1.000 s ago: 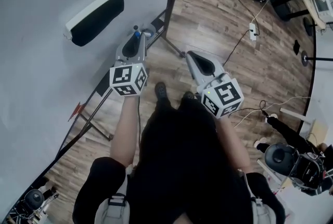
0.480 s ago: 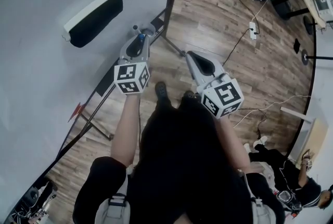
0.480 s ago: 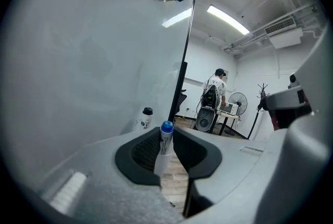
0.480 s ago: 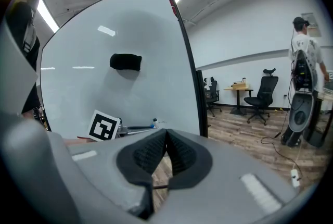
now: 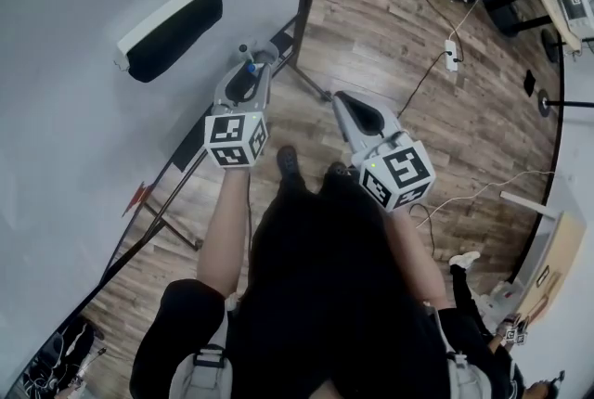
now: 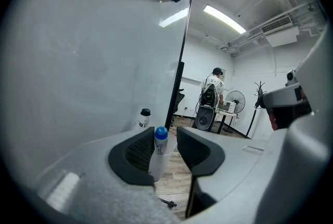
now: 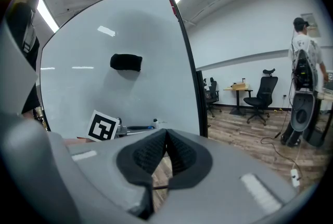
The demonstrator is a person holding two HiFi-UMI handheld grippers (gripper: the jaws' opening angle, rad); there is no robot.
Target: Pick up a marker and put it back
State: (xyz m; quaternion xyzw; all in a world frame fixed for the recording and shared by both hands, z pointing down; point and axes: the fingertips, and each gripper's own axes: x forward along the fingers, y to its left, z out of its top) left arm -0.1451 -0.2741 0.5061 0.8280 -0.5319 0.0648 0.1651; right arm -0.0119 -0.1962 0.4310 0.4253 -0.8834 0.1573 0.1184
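1. Marker [image 6: 157, 158]: white barrel, blue cap. It is standing almost upright between the jaws of the left tool [image 6: 167, 137], leaning on the left pad and clear of the right one.
2. Left tool: its jaws have just been opening. They are now standing spread, so the marker is sitting between them but is not pinched.
3. Right tool [image 7: 165, 137]: its jaws are pressing together on nothing, and it is hanging off to the side over the wooden floor [image 5: 390, 35].
4. Location: the left tool is sitting at the lower edge of the whiteboard [image 5: 83, 165], over its tray [image 5: 188, 147]. The tool's body is hiding the marker's lower end, so I am not able to say whether it is resting there.
5. Handling, as I am judging it: light, stiff and not fragile. The smooth round barrel is likely to roll or swivel in a loose pinch.
6. Hold: I am favouring mid-barrel, below the cap, with the pads square across it. The cap could pull off.
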